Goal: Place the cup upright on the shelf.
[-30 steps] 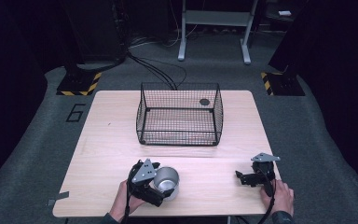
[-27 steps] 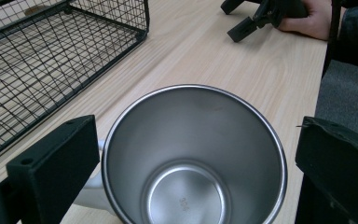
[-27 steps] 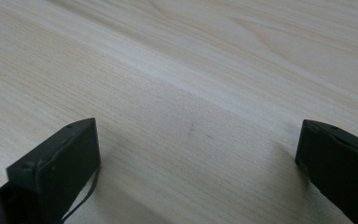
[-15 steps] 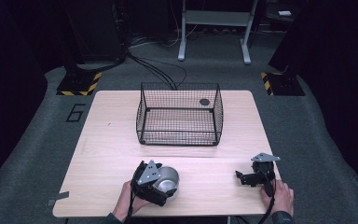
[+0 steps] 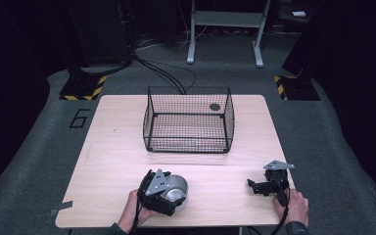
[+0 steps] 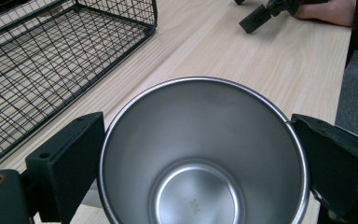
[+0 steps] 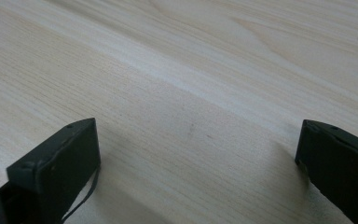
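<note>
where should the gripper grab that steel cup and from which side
Across the rim, one jaw on each outer side of the wall, as the left gripper stands now. The steel cup is round, smooth and has no visible handle, so opposite sides of the wall give the steadiest bite. Come from the person's side, level with the table, away from the wire basket.

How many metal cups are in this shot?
1. The cup is near the table's front edge, between the left gripper's jaws, in front of the wire basket. The basket looks empty.
</note>
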Demonstrator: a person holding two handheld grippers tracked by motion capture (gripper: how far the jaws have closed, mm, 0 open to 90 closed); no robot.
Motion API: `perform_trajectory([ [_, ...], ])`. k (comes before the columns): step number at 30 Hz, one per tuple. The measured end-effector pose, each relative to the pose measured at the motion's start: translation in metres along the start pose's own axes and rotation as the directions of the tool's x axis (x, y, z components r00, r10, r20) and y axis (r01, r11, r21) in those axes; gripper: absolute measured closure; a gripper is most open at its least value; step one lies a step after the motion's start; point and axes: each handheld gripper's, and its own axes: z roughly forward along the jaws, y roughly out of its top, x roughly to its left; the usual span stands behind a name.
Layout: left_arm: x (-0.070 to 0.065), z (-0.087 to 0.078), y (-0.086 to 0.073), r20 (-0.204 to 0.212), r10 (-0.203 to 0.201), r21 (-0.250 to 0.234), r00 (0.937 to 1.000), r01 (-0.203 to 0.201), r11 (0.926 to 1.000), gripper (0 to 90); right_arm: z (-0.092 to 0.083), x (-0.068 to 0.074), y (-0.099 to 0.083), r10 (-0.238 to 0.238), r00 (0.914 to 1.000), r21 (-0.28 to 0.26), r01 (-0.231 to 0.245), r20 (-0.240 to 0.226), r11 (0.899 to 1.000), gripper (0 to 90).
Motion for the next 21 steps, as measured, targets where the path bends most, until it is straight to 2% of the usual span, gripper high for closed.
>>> perform_trajectory([
  [6, 0.001, -0.003, 0.0, 0.018, -0.006, -0.023, 0.9998, 0.006, 0.9997, 6.5, 0.0, 0.0, 0.0, 0.0, 1.0, -0.001, 0.0, 0.0, 1.0, 0.0],
  [11, 0.005, -0.009, 0.003, 0.005, -0.008, -0.041, 1.0, 0.008, 0.9991, 6.5, 0.0, 0.0, 0.0, -0.001, 1.0, 0.004, 0.001, 0.0, 1.0, 0.0],
  [21, 0.018, -0.019, 0.012, -0.026, -0.005, -0.045, 0.9996, 0.004, 0.999, 6.5, 0.0, 0.0, 0.0, 0.0, 1.0, -0.001, 0.0, -0.001, 1.0, 0.0],
])
